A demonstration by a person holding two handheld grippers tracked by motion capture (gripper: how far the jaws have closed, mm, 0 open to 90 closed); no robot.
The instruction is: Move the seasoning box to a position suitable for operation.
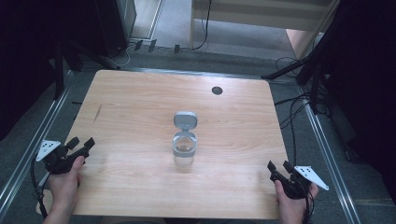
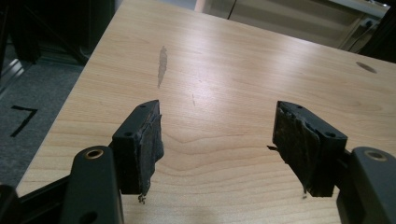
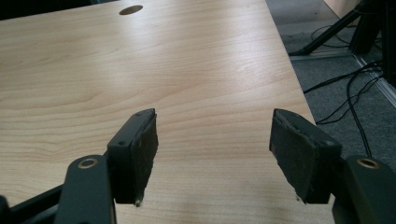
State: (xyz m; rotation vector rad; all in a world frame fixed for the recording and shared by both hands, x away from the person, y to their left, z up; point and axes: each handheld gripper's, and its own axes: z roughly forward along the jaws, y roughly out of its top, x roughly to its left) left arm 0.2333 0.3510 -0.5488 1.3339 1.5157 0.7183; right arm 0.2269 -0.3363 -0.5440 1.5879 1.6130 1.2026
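Grippers rest at the two near corners of the wooden table (image 1: 140, 93), far from each other. The left gripper (image 1: 80, 143) has its jaws spread wide with nothing between them, and the right gripper (image 1: 278, 165) is wide and empty too. A clear jar (image 1: 185, 150) stands upright in the middle of the table, well apart from both. Its grey lid (image 1: 185, 119) is flipped open and leans back, away from the person.

The job looks like it is just starting, with a reach for the jar. To do it well, one gripper should come in low and slow and hold the jar's side so it cannot tip. The other can then push the lid down gently from the back.
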